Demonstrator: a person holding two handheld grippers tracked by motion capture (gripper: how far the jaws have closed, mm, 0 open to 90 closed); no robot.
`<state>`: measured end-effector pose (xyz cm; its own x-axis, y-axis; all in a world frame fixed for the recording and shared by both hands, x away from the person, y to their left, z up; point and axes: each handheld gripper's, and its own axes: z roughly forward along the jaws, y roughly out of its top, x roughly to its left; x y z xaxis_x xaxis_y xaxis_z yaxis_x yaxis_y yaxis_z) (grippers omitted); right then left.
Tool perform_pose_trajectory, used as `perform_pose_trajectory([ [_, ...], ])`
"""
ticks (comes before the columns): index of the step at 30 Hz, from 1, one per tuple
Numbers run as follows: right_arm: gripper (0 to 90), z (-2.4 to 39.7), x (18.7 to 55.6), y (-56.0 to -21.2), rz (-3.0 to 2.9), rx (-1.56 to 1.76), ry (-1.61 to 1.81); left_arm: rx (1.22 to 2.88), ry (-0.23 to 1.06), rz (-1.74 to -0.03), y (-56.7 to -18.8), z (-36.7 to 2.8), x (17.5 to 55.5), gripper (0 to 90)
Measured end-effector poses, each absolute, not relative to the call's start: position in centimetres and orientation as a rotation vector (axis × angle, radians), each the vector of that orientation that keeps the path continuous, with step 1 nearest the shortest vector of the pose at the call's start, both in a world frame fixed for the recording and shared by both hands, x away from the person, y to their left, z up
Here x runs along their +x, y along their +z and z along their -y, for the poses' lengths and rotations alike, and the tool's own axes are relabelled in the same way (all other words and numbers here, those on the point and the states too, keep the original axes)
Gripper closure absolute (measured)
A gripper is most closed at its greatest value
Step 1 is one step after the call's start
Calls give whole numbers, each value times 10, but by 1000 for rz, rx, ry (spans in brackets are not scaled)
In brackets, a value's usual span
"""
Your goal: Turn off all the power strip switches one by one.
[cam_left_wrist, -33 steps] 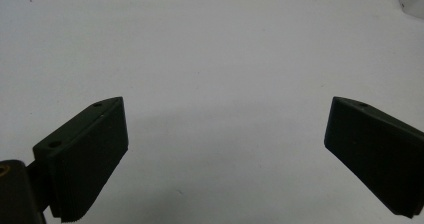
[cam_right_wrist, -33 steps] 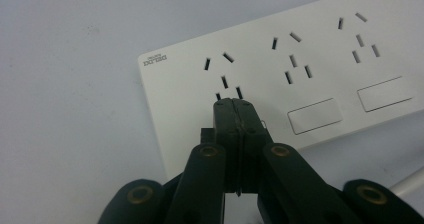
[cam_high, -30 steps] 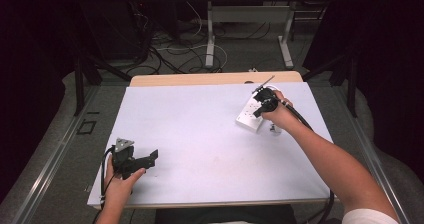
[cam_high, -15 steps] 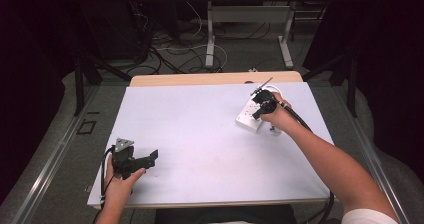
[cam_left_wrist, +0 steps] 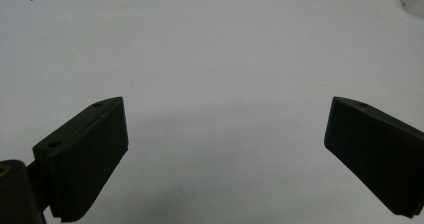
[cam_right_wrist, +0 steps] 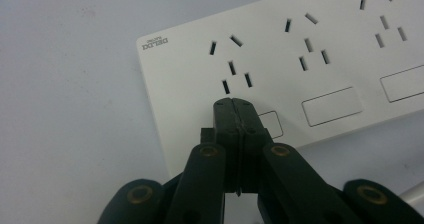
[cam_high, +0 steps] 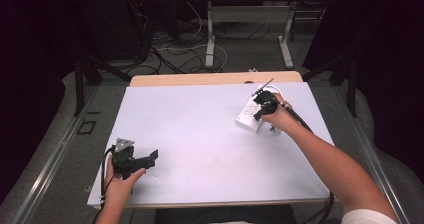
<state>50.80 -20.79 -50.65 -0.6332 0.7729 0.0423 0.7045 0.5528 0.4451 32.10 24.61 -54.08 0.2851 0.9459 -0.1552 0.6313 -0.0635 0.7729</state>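
Right gripper view showed our right gripper (cam_right_wrist: 233,104), jaws closed empty, pressing the power strip's (cam_right_wrist: 280,64) first switch (cam_right_wrist: 270,124); next comes lifting off. Left gripper (cam_left_wrist: 225,149) sat open.

Dark room; white table (cam_high: 200,134), grey floor (cam_high: 60,149), cables (cam_high: 170,44), 2 metal legs (cam_high: 210,34) beyond.

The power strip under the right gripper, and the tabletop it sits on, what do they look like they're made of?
Power strip: probably molded white plastic, smooth with a slight sheen; crisp socket slots, recessed switch plates and a printed logo suggest it.
Tabletop: a matte, pale, uniform sheet, likely laminate or painted board; a wood-coloured strip shows at its far edge.
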Motion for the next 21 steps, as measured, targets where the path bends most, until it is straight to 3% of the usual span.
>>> perform_pose_trajectory([
  [21,900,207,508,-511,-2617,1240,675,1774,518,-1431,-541,-246,321,37],
])
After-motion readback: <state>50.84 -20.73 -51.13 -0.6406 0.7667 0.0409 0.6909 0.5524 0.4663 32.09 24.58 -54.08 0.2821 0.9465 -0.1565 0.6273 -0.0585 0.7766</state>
